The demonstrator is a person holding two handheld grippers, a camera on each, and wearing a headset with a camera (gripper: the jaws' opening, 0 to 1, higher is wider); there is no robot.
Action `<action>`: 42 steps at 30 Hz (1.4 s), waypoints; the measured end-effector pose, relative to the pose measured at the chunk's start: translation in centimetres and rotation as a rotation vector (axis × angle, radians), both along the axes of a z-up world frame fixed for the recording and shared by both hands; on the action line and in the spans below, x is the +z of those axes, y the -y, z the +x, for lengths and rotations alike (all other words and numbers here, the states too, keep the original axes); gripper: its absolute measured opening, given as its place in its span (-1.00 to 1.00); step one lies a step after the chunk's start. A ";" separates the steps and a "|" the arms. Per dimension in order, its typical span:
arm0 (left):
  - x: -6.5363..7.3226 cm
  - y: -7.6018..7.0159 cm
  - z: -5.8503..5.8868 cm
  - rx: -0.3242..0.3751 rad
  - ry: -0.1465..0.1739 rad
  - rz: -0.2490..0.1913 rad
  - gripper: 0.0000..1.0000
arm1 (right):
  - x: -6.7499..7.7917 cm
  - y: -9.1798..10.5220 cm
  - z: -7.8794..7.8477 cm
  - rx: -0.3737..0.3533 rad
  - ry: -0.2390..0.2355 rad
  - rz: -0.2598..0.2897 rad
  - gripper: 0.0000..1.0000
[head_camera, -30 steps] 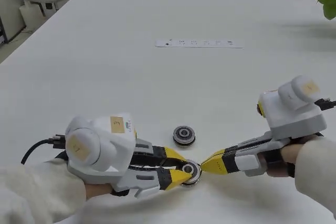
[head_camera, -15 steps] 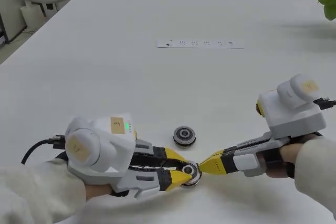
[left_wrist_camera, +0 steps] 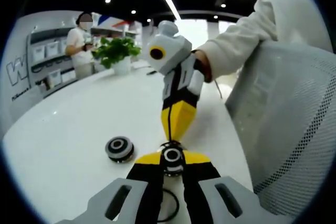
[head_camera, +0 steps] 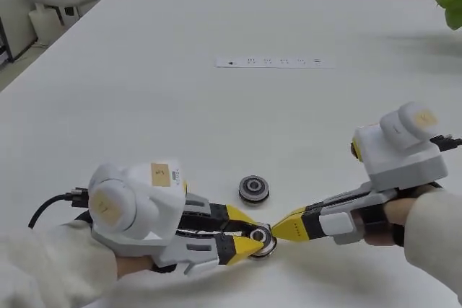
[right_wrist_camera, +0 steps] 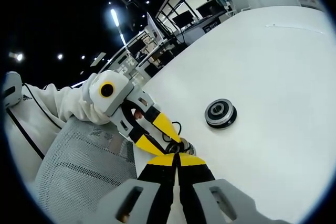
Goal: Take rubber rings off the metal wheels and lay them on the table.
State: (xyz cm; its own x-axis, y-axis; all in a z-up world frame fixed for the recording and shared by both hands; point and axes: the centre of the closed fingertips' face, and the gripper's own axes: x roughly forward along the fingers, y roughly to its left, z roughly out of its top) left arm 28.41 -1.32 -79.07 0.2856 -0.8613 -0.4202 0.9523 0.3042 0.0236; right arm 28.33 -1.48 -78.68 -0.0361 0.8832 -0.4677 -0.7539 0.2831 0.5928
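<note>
We found the left gripper [head_camera: 255,236] low over the table [head_camera: 144,99], close to its near edge. Its jaws were clamped from both sides on a metal wheel [head_camera: 263,235], which sat between the yellow tips just above the surface. The right gripper [head_camera: 278,230] came in from the right-hand side, with its jaws pressed together to a narrow point. That point touched the rim of the held wheel on the side facing away from the left gripper. In the left gripper view a thin dark edge showed at that point, but we could not tell whether the tips had pinched a rubber ring. A second wheel [head_camera: 253,187] lay flat on the table just beyond the held one, toward the far edge. It was apart from both grippers, and a dark band ran around its rim. In the left gripper view we also saw a thin black loop [left_wrist_camera: 169,206] lying on the table under the left jaws. A white power strip [head_camera: 274,62] lay well beyond, toward the far edge.
</note>
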 end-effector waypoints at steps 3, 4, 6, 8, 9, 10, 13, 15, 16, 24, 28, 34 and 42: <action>0.0 0.0 -0.1 -0.001 0.002 0.001 -0.73 | 0.0 0.0 0.0 0.002 0.001 -0.002 -1.00; 0.0 0.0 -0.1 -0.001 0.002 0.002 -0.73 | 0.0 -0.1 -0.1 0.003 0.001 -0.002 -1.00; 0.0 0.0 -0.1 -0.002 0.002 0.002 -0.73 | 0.0 -0.1 -0.1 0.006 0.001 -0.002 -1.00; 0.0 0.0 -0.1 -0.001 0.001 0.001 -0.73 | 0.1 -0.2 -0.2 0.007 0.001 0.000 -1.00; 0.0 0.1 -0.1 -0.002 0.002 0.001 -0.73 | 0.1 -0.2 -0.2 0.008 0.000 0.002 -1.00; 0.0 0.1 -0.1 -0.002 0.002 0.002 -0.73 | 0.2 -0.2 -0.2 0.009 0.000 0.003 -1.00; 0.0 0.1 -0.1 -0.002 0.002 0.002 -0.73 | 0.3 -0.3 -0.3 0.012 0.001 0.008 -1.00; 0.0 0.1 -0.1 -0.002 0.003 0.004 -0.73 | 0.4 -0.4 -0.4 0.016 0.000 0.015 -1.00; -0.1 0.2 -0.1 -0.002 0.001 0.007 -0.73 | 0.4 -0.5 -0.4 0.019 0.001 0.015 -1.00; 0.1 0.0 -0.4 0.000 0.004 0.006 -0.73 | 1.3 -1.0 -0.2 0.006 -0.011 0.077 -1.00; 0.1 -0.1 -0.4 0.009 -0.001 0.006 -0.73 | 1.1 -0.7 0.3 -0.010 -0.002 0.061 -1.00; 0.2 -0.1 -0.4 0.013 -0.004 0.011 -0.73 | 0.6 -0.4 0.4 -0.020 -0.001 0.036 -1.00; 0.0 0.0 -0.3 0.010 -0.003 0.026 -0.72 | 0.1 -0.1 0.6 -0.028 -0.004 0.014 -1.00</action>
